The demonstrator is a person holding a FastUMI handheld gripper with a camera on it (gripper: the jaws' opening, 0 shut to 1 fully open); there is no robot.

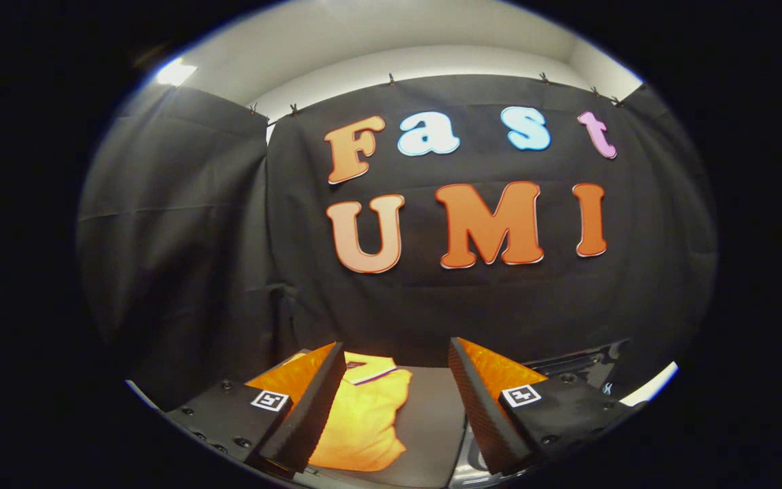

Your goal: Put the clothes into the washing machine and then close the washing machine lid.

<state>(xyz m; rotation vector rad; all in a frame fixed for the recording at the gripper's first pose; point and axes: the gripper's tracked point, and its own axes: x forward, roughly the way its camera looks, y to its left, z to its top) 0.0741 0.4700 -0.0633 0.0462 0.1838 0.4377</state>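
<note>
I hold my two-finger gripper [396, 401] level, its black ribbed fingers [309, 414] spread wide with nothing between them. The crumpled bright yellow cloth garment [364, 421] lies on the grey table top [432, 421], just ahead of the fingers and close against the inner side of my left one. To the right, beyond the right finger, I see a dark edge that may be part of the washing machine, though I cannot tell for sure. I judge the pick-up not yet begun. To do it well I should tip the fingers down, centre them over a raised fold, and close on a thick bunch so no loose tail drags.
</note>
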